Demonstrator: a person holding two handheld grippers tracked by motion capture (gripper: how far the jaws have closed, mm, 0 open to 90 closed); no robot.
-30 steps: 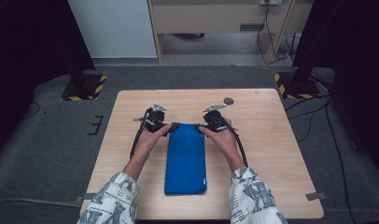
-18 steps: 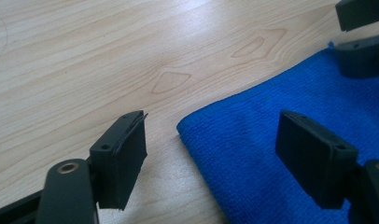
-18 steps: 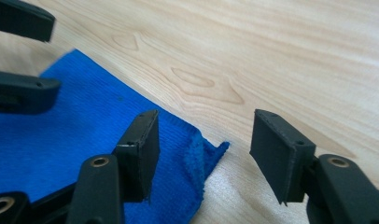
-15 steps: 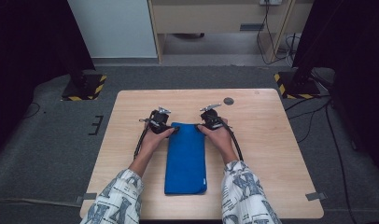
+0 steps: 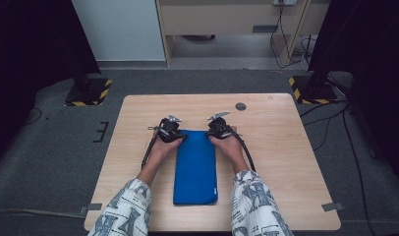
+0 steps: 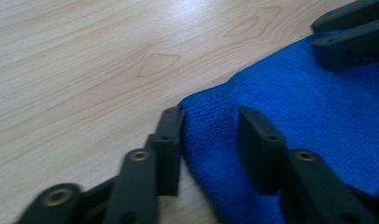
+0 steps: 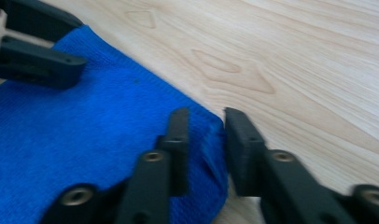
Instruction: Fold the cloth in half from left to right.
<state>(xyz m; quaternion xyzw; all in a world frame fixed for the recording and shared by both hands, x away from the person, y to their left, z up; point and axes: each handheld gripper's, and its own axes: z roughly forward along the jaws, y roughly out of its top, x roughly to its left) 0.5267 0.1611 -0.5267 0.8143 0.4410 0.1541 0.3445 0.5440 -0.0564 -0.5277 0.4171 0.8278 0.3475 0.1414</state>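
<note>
Blue terry towel (image 5: pixel 195 166), folded into a long strip, lay flat on the wooden worktop (image 5: pixel 286 147). The left hand-held gripper (image 6: pixel 211 135) straddled its far left corner, jaws apart. The right hand-held gripper (image 7: pixel 207 140) straddled the far right corner, jaws narrowly apart around a raised fold.

a: the towel (image 6: pixel 295 102) is blue cloth, a fine nubbly weave, matt.
b: and the table (image 6: pixel 85 60)?
a: pale wood grain, smooth, faint sheen. the left gripper (image 6: pixel 211 140) has matt black plastic jaws.
</note>
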